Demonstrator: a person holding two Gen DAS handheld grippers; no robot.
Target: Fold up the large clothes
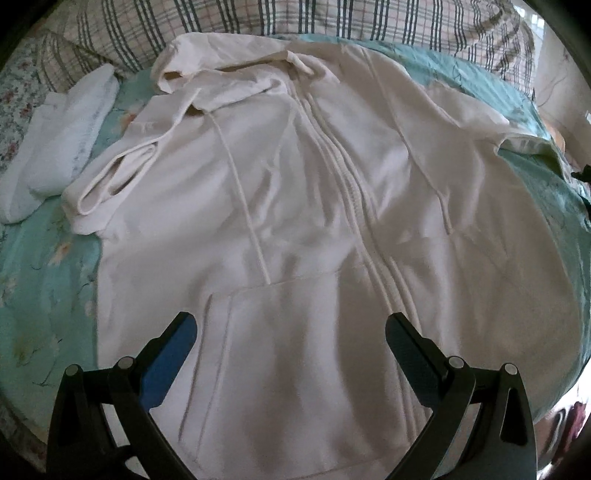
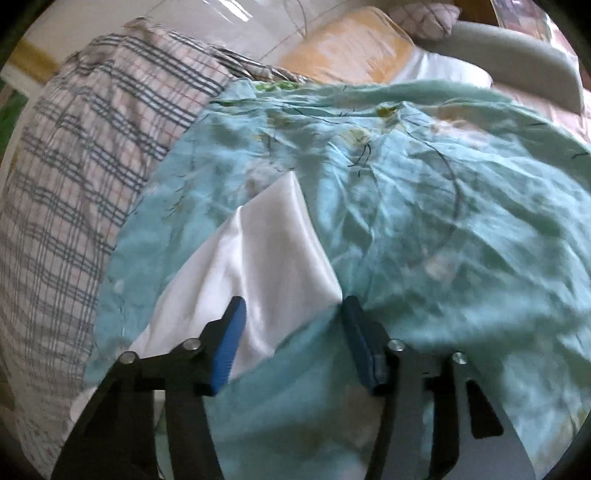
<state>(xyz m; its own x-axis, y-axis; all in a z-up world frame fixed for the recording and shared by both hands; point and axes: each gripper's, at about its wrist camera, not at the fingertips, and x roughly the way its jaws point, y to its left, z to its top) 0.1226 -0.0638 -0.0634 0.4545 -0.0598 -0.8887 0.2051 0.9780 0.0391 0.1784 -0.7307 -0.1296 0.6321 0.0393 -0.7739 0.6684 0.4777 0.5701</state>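
Note:
A white zip-up hoodie [image 1: 314, 184] lies face up on a teal flowered bedsheet [image 1: 44, 266], hood [image 1: 221, 70] at the far end. One sleeve cuff [image 1: 110, 181] is folded in on the left. My left gripper [image 1: 291, 317] hovers open over the front pocket [image 1: 280, 332], nothing between its fingers. In the right wrist view a white part of the garment [image 2: 266, 236] lies flat on the sheet [image 2: 443, 221]. My right gripper [image 2: 293, 301] stands over its near end, jaws partly apart, cloth in the gap; the pads do not visibly press it.
A plaid quilt [image 1: 221, 22] is bunched along the far side of the bed, and is at the left [image 2: 74, 166] in the right wrist view. A folded white cloth [image 1: 62, 144] lies left of the hoodie. A yellow pillow [image 2: 354, 51] and a grey pad [image 2: 524, 62] lie beyond.

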